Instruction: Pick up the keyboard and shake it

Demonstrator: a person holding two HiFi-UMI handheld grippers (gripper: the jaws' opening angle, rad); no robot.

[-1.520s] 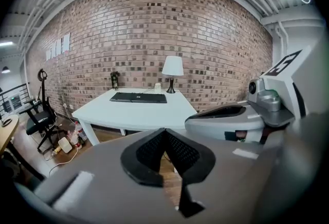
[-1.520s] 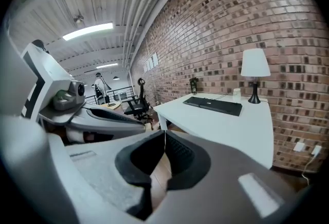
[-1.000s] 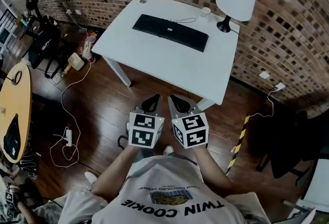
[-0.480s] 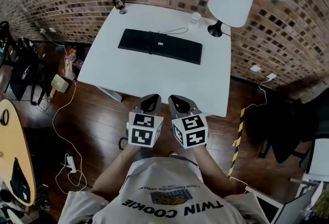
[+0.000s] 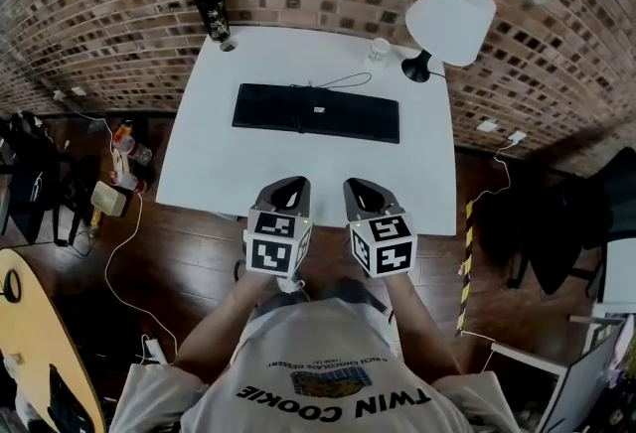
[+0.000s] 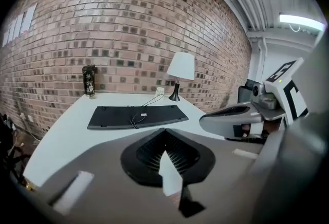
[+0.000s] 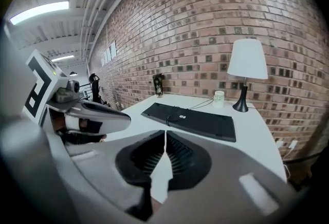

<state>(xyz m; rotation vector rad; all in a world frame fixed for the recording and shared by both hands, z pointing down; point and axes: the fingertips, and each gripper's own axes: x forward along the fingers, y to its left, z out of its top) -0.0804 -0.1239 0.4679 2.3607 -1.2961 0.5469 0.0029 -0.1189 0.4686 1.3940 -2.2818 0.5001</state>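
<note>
A black keyboard (image 5: 316,112) lies flat across the middle of the white table (image 5: 248,173), its cable coiled on top; it also shows ahead in the left gripper view (image 6: 134,115) and the right gripper view (image 7: 189,118). My left gripper (image 5: 285,191) and right gripper (image 5: 360,193) hover side by side over the table's near edge, well short of the keyboard. Both are shut with nothing between the jaws. In the left gripper view the left gripper (image 6: 165,152) points at the keyboard; the right gripper (image 7: 164,152) does the same in its own view.
A white-shaded lamp (image 5: 449,9) stands at the far right corner, a small white cup (image 5: 378,50) beside it, a dark tumbler (image 5: 213,14) at the far left corner. A brick wall runs behind the table. Cables and bags lie on the wooden floor at left.
The view has swung and closed in on the table: both grippers, shut throughout, now hang over its near edge instead of over the floor. The keyboard has not moved.
</note>
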